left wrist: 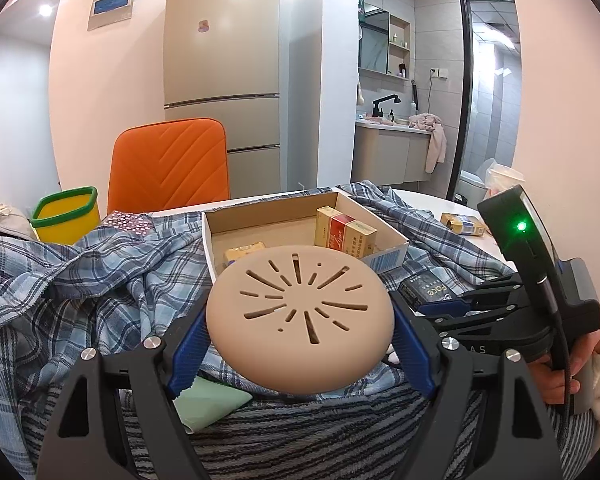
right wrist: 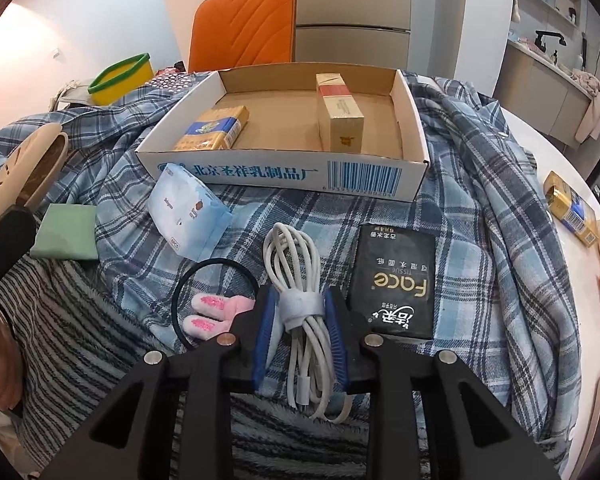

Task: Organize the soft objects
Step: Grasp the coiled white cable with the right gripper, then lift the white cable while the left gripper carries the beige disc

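Behind the work area we note a beige refrigerator, an orange chair and a bathroom vanity. A white tabletop carries a blue plaid shirt spread over most of it, with a striped fleece cloth nearest us.

Left hand-held gripper: we see its blue pads pressed on both sides of a round tan silicone disc with radial slots, which is lifted clear of the fabric, in front of the cardboard tray.

Right hand-held gripper: jaws narrowed around a coiled white cable bound with a white strap; the cable lies on the plaid shirt, and the pads look to be at or just beside the bundle. We cannot tell whether they touch it.

The tray sits on the shirt and holds a yellow-and-blue cigarette pack lying flat at its left and a red-and-gold carton towards its right.

On the shirt: a light-blue tissue pack touching the tray's front wall, a black "Face" tissue pack just right of the cable, a black hair tie with pink ornament just left of it, and a folded green cloth further left.

A yellow bin with green rim stands far left; another yellow pack lies on the bare tabletop at right.
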`<state>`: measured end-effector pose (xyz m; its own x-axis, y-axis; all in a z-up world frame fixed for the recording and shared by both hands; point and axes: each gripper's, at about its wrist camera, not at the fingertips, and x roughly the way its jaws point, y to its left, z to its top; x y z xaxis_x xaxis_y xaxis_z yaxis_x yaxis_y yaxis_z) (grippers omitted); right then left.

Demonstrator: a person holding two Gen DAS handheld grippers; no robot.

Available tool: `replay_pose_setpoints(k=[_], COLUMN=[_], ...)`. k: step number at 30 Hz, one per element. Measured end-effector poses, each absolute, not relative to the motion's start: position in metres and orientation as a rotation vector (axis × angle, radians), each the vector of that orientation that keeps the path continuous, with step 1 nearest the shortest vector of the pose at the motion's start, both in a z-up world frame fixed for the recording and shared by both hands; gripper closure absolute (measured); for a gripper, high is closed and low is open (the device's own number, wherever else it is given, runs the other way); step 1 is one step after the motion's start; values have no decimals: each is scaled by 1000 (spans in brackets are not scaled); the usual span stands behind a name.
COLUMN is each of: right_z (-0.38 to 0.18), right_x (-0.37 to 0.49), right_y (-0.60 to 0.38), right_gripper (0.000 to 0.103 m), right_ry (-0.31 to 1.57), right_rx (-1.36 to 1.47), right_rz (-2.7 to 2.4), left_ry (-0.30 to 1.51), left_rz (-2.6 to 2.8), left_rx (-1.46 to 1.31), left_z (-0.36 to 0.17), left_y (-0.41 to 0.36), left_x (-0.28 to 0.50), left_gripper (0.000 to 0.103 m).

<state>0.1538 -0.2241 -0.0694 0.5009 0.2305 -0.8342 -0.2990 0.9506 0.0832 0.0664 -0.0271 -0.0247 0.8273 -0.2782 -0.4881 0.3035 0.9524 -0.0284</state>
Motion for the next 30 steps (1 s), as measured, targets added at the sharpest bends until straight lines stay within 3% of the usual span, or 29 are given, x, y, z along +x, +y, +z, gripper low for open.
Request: replay_pose_setpoints(k=[8,20,30], right_z=[-65,-3,10], right_x=[149,99,88], right_y=[-224,-238,-243], right_gripper=[80,80,80], right_ry=[958,516,434], right_rx=[-73,12,42], right_rz=[323,344,336], left_ry=[501,472,389], left_rz=[-308,-297,-277], left_rx=[51,57,3], left_z=[-24,-23,-6], left_y=[-27,-27,-14], left_x=[65,61,49], left_gripper=[22,23,23])
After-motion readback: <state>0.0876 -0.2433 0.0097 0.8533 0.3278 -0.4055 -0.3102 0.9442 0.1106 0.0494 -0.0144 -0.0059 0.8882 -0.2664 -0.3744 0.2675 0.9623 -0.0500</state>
